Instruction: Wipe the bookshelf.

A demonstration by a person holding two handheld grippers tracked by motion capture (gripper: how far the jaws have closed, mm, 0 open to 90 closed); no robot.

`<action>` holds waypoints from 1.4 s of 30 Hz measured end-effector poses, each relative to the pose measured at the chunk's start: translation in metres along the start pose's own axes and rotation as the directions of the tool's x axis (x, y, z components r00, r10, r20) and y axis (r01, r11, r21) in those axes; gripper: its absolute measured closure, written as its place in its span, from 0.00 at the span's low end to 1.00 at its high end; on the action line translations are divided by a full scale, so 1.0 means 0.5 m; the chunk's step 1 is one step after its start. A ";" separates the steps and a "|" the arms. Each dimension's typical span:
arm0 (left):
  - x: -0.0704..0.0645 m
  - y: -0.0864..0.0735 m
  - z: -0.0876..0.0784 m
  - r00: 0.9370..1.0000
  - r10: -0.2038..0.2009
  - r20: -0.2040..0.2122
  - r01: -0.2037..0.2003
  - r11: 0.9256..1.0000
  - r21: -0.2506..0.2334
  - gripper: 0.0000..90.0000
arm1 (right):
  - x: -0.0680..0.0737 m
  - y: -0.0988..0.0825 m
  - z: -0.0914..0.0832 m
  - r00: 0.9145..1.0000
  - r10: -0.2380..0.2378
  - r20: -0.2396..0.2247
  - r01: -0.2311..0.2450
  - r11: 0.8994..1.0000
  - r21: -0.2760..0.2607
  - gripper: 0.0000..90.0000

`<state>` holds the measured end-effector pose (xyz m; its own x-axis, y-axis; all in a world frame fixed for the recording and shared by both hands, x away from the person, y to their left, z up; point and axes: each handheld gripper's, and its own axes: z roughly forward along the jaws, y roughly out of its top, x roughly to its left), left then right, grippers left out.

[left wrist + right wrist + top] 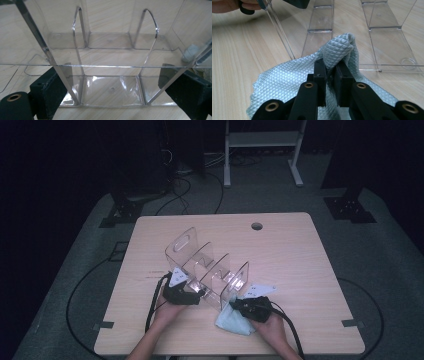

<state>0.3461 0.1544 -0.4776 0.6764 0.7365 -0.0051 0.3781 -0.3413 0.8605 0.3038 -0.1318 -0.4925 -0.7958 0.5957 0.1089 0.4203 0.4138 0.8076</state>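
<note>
Here, right tongs [331, 75] pinching cloth [284, 80], left tongs [110, 87] wide around acrylic rack [110, 65].

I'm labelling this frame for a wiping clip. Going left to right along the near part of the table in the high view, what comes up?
Left tool, gripping the clear acrylic organizer → pale blue cloth → right tool, pinching the cloth.

Cables [80, 290] on grey floor [385, 265]
</note>
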 end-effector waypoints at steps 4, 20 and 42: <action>0.000 0.000 0.000 1.000 -0.003 0.000 0.003 1.000 -0.001 0.09 | 0.037 0.000 0.006 0.997 -0.032 -0.076 0.032 0.999 -0.001 0.90; -0.011 0.000 -0.003 0.999 0.022 0.028 -0.022 1.000 0.003 0.09 | -0.029 -0.005 -0.020 1.000 -0.007 -0.020 0.007 1.000 0.003 0.90; -0.014 -0.003 -0.005 0.998 0.032 0.054 -0.032 0.999 0.001 0.09 | -0.115 -0.028 -0.049 0.984 0.119 0.129 -0.115 0.993 -0.037 0.90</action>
<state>0.3393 0.1511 -0.4774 0.7210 0.6930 -0.0053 0.3571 -0.3649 0.8598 0.3332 -0.1887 -0.4959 -0.6772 0.7245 0.1282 0.4923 0.3168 0.8107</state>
